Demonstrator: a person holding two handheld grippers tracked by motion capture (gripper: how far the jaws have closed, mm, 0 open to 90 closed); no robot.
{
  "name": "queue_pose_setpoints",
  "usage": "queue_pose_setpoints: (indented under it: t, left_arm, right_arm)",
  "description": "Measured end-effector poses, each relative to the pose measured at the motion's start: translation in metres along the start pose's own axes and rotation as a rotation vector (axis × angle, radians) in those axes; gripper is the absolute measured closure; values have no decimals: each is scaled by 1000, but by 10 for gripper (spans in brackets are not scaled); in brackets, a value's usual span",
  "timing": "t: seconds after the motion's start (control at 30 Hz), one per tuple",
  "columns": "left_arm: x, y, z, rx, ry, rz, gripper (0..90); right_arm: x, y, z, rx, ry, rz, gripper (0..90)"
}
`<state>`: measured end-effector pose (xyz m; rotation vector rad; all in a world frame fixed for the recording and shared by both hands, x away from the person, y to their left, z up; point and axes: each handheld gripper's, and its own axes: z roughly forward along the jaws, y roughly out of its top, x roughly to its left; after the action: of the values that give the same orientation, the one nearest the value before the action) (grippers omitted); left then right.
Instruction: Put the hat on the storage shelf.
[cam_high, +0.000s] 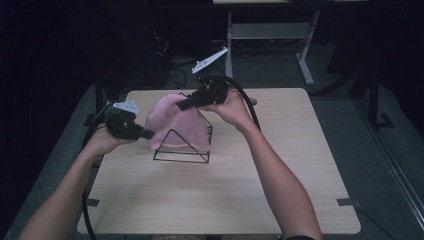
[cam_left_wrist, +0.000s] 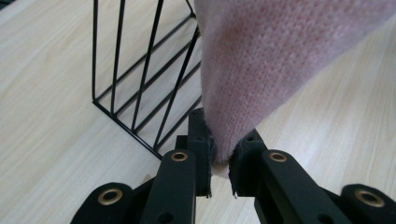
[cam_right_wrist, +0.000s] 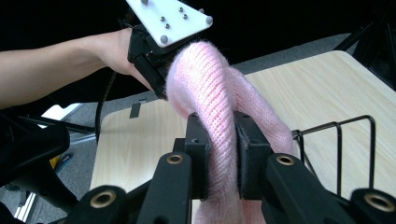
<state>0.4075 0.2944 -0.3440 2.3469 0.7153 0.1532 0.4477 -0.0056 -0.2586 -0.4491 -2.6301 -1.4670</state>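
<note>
Pink knit, a soft hat (cam_high: 176, 122) by the look of it, hangs stretched between two tools above a black wire rack (cam_high: 187, 146) on the pale worktop (cam_high: 280, 165). The left tool (cam_high: 148, 134) pinches the hat's lower edge, jaws nearly closed with the fabric squeezed between the pads (the left gripper view shows just a thin fold caught there). The right tool (cam_high: 181, 105) clamps a thicker roll of the knit near the top of the rack, jaws drawn in tight on it.

From where I stand, the risk is snagging. The rack's thin rods could catch in the loose stitches if the hat is pulled down at an angle, and a tug then would drag or tip the light frame across the worktop. The left tool's shallow hold also looks likely to slip if the two hands pull apart too hard, letting that side fall outside the rack. Uneven lowering would leave the hat hanging lopsided.
</note>
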Motion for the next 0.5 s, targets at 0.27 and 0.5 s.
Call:
queue_pose_setpoints:
  t: [0.27, 0.5]
  left_arm:
    - [1, -6, 7, 28, 15, -2, 799]
    - [5, -14, 13, 47, 11, -2, 800]
  right_arm:
    - [-2, -11, 10, 16, 25, 24, 769]
    - [-1, -17, 19, 25, 38, 22, 767]
